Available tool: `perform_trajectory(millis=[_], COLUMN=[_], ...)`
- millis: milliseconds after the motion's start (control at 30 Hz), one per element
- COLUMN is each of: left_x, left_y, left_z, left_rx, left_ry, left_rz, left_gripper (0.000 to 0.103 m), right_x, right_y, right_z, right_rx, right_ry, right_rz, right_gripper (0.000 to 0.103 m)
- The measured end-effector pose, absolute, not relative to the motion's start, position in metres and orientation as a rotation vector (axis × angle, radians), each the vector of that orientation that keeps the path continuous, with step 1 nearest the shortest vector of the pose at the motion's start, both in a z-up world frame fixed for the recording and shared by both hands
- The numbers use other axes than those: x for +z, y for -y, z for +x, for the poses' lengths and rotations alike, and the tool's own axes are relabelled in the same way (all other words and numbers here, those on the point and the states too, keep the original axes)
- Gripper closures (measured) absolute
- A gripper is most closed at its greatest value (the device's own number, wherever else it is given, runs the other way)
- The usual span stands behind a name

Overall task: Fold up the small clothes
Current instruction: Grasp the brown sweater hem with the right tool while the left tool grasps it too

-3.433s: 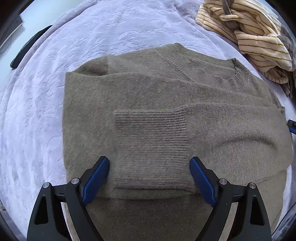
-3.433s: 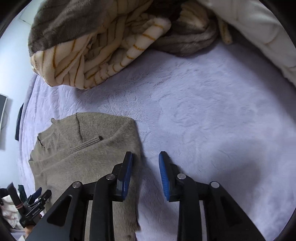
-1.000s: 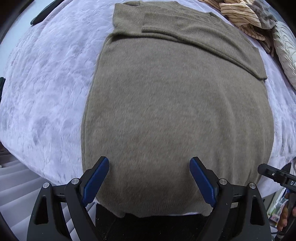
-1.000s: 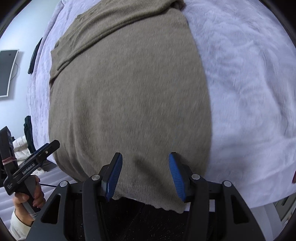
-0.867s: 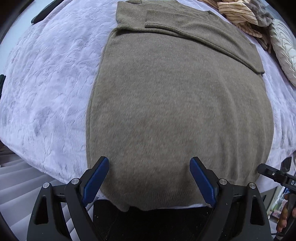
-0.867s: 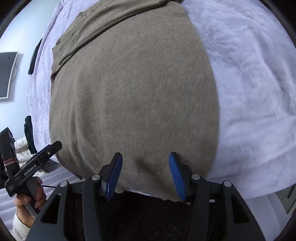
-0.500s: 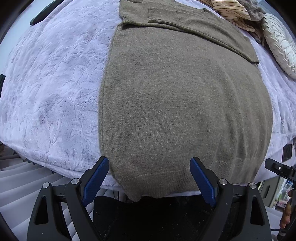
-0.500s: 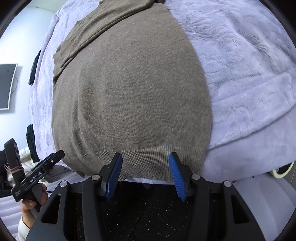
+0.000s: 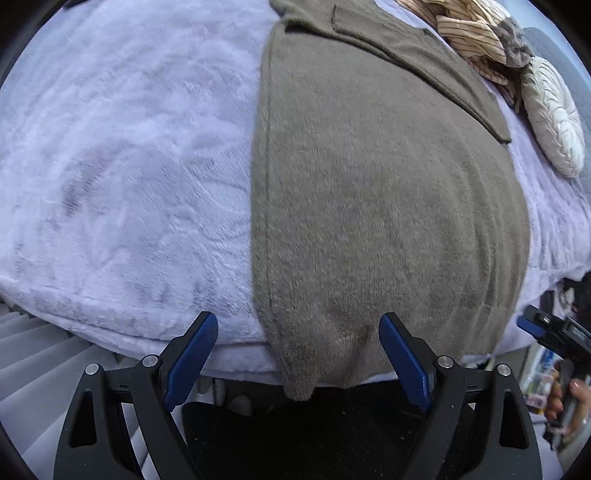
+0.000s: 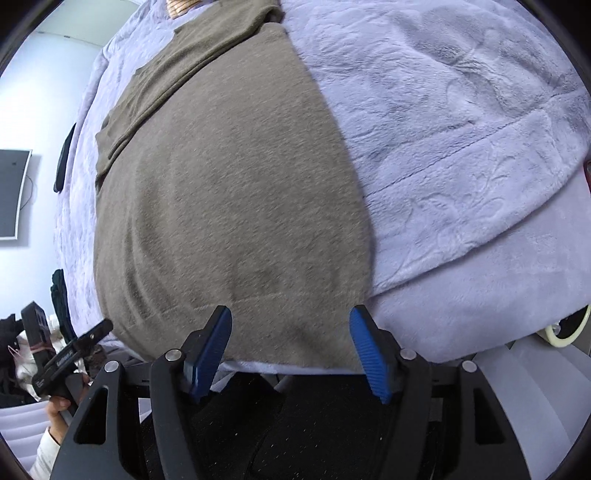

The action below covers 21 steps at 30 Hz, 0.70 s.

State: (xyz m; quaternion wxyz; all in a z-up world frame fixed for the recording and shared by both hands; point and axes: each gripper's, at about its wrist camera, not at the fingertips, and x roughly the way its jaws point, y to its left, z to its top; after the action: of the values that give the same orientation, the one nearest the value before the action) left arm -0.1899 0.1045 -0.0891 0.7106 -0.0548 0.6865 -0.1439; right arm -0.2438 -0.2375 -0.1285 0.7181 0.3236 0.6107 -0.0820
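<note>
So the olive-brown knit sweater point(image 9: 388, 192) is spread flat on the bed, on top of a fuzzy lavender blanket point(image 9: 122, 155), with its sleeves folded across the far end and its ribbed hem hanging a bit over the near edge of the mattress. The left claw point(image 9: 298, 350) sits wide apart right at the hem's left corner, with that corner drooping between its blue pads, and nothing is pinched. The right claw point(image 10: 290, 345) has just been spreading its jaws and stands open over the hem's right corner, fabric between the pads but not pressed. Each wrist view catches the other claw off at the edge with a hand on its handle. Up at the far end there's a striped cream blanket point(image 9: 472, 33) bunched up next to a round white pleated pillow point(image 9: 554, 118).
</note>
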Motion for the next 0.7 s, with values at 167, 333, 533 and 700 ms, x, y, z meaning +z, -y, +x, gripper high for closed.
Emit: perform_trajectory(millis=[167, 333, 533, 700], left_x=[-0.106, -0.104, -0.118, -0.122], left_y=[-0.114, -0.097, -0.075, -0.062], left_z=[-0.191, -0.197, -0.178, -0.175], left_rx=[-0.476, -0.568, -0.591, -0.582], left_ry=[-1.576, -1.612, -1.621, -1.623], left_rz=[-0.222, -0.227, -0.290, -0.296], left_gripper=[0.013, 0.013, 0.013, 0.014], right_x=[-0.164, -0.185, -0.186, -0.192], right_y=[0.256, 0.257, 0.252, 0.247], right_z=[-0.248, -0.252, -0.253, -0.247], right_rx=[-0.170, -0.080, 0.083, 0.128], right_ry=[-1.409, -1.415, -1.368, -1.375], right_rz=[0.795, 0.913, 1.052, 1.091], right_gripper=[0.033, 0.033, 0.032, 0.032])
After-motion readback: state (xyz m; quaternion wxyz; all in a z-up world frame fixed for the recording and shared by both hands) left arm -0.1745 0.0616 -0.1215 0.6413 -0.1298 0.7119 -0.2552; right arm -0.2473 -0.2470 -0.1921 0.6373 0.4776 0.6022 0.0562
